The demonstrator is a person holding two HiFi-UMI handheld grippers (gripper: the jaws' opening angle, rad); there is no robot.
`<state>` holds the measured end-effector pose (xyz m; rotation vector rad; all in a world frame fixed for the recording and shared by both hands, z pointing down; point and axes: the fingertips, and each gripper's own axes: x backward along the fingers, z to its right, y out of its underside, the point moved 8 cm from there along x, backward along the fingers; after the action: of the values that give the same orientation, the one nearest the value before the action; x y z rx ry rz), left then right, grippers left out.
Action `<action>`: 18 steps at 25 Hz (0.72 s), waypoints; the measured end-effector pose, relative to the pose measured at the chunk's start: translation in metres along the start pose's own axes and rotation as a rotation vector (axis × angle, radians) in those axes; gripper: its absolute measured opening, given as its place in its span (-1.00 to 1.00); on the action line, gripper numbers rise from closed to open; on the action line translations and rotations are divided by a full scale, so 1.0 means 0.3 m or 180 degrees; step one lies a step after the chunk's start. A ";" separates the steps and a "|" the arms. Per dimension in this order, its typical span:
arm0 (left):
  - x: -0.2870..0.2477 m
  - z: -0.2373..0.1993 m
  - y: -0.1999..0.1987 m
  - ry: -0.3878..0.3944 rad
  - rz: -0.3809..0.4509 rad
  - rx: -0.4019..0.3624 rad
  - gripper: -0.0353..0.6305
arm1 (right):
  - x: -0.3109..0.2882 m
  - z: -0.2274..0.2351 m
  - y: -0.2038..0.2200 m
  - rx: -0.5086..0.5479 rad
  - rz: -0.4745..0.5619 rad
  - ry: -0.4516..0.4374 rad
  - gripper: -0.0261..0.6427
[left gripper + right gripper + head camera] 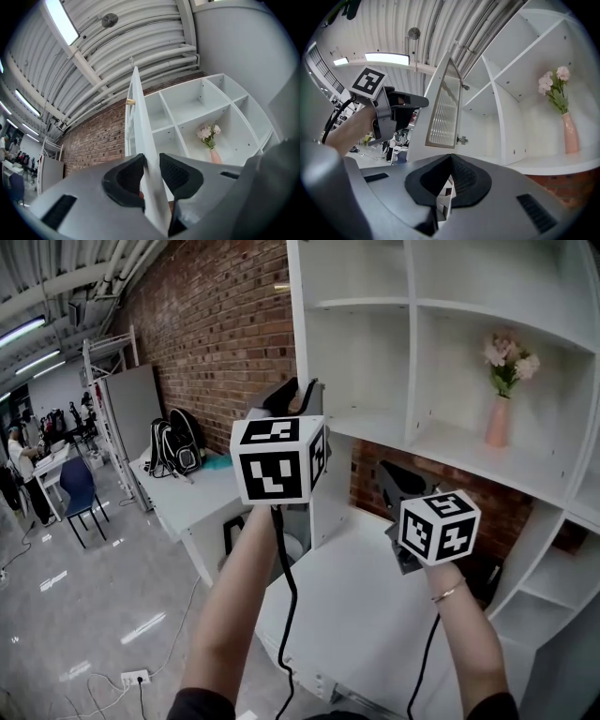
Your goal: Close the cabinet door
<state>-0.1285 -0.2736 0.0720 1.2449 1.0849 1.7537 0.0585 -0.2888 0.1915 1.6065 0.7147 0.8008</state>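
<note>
Cabinet door (139,122) standing out edge-on from open shelves (180,101), edge between parted left tongs (151,161), right tongs (450,159) closed, empty

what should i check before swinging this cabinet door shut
1. Edge of the cabinet door sits between the jaws of the left gripper: ok.
2. Firm grip on the door: cannot tell.
3. The right gripper is clear of the door, jaws together, empty: ok.
4. The vase stands inside its compartment, not overhanging: ok.
5. Door closed: not ok, it stands swung out from the shelves.
</note>
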 end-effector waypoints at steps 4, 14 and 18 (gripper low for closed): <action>-0.032 0.060 -0.001 0.0088 -0.0002 0.0017 -0.56 | 0.032 0.031 0.013 0.0014 -0.0042 0.0083 -0.92; -0.152 0.219 0.009 0.0227 0.0011 -0.0010 -0.54 | 0.096 0.121 0.063 0.0062 -0.0190 0.0292 -0.92; -0.195 0.268 0.017 0.0210 0.0010 -0.0080 -0.53 | 0.122 0.162 0.077 0.0084 -0.0245 0.0390 -0.92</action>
<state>-0.0357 -0.3096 0.0704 1.1815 1.0954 1.8169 0.1201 -0.2910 0.2127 1.5536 0.8728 0.8420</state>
